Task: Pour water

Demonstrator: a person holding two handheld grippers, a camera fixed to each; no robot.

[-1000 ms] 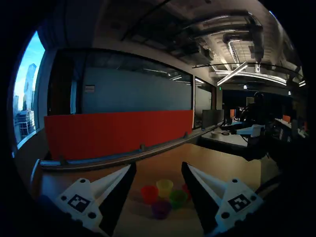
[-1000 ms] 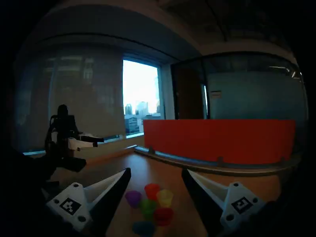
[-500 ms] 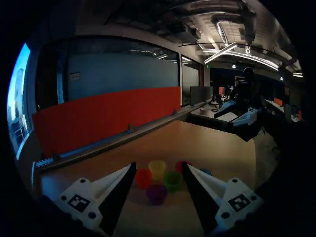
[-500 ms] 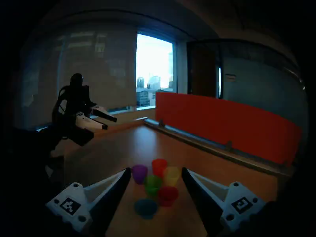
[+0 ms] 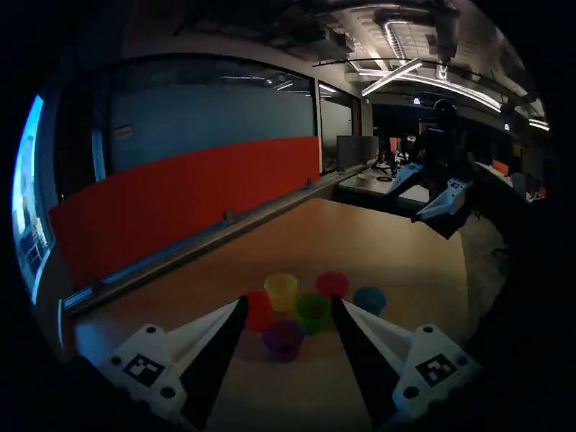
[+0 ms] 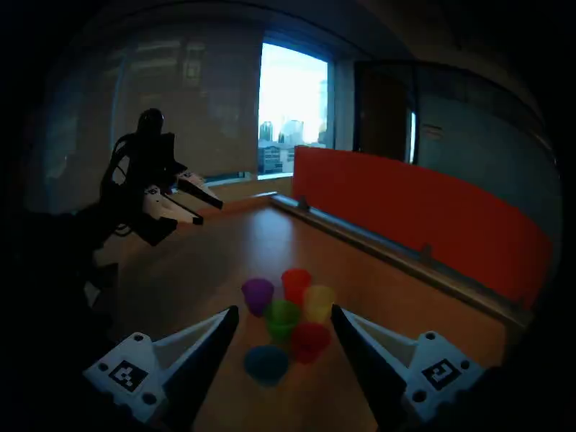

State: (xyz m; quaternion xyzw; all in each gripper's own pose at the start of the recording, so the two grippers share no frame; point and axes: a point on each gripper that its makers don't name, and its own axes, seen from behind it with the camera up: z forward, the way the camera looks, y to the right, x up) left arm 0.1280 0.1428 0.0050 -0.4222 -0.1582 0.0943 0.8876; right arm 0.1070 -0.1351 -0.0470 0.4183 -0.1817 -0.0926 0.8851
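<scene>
You eased the wide-open, empty left gripper (image 5: pixel 288 302) and right gripper (image 6: pixel 284 311) closer to the small coloured plastic cups (image 5: pixel 311 311) at twelve o'clock, with no pour yet begun.

The left gripper view sits low over the counter (image 5: pixel 389 245), facing the cups (image 5: pixel 311 313) close ahead, with the right gripper (image 5: pixel 403 204) far beyond. The right gripper view faces the same cups from another side, toward the window (image 6: pixel 295 108) and the left gripper (image 6: pixel 210 214).
</scene>
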